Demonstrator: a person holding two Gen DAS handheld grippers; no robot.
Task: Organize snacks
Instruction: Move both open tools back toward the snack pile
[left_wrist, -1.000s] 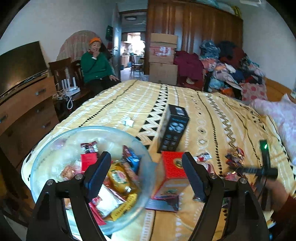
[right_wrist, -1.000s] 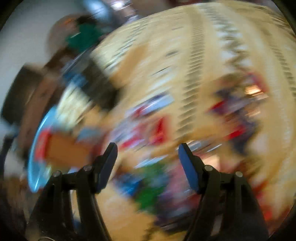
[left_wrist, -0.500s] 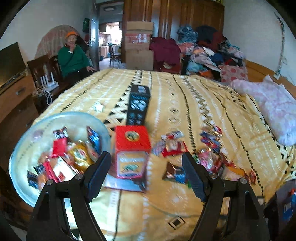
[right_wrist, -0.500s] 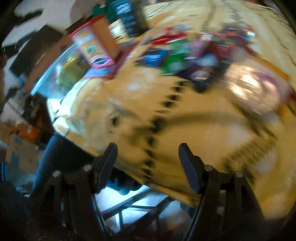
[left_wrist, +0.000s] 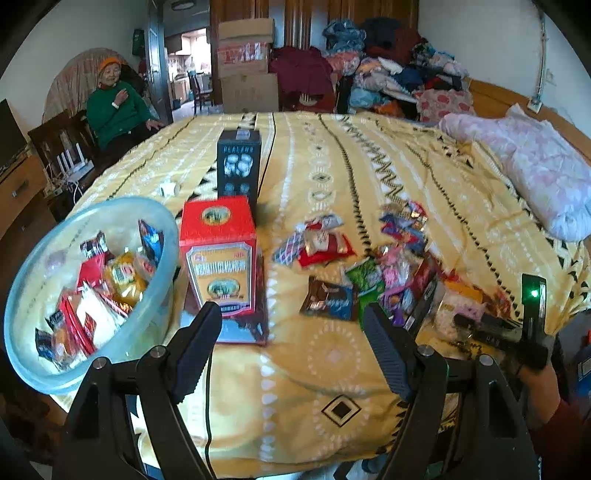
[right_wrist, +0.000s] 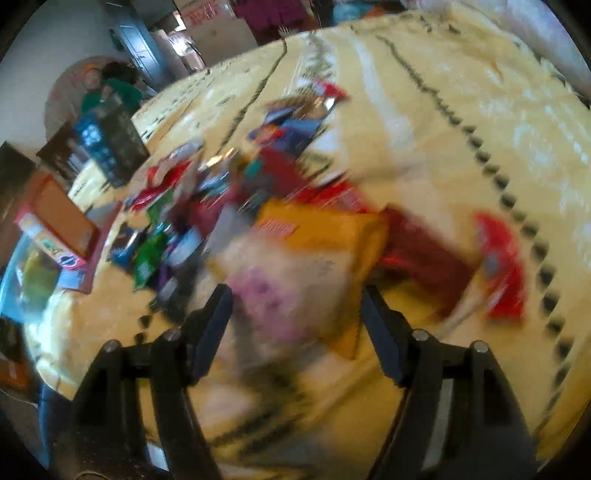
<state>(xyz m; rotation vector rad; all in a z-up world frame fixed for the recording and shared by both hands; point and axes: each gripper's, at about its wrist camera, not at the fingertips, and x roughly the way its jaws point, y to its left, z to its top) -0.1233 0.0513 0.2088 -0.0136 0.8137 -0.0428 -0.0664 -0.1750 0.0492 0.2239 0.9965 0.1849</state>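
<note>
Since the earlier frame, both views have been swung onto the snack pile (left_wrist: 391, 269) on the bed (left_wrist: 332, 166). Nothing is held by the spread left hand-held gripper (left_wrist: 291, 339); only its view shows the bowl (left_wrist: 22, 295) clearly. The right hand-held gripper (right_wrist: 295, 317) is being opened over a blurred packet (right_wrist: 291, 280).

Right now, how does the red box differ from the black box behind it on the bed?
The red box is squat, with a red top and a yellow label on its front; the black box is taller, narrower and dark with pale pictures. The red box sits on a flat item beside the glass bowl; the black box stands farther back, straight on the bedspread. Both stand upright.
</note>
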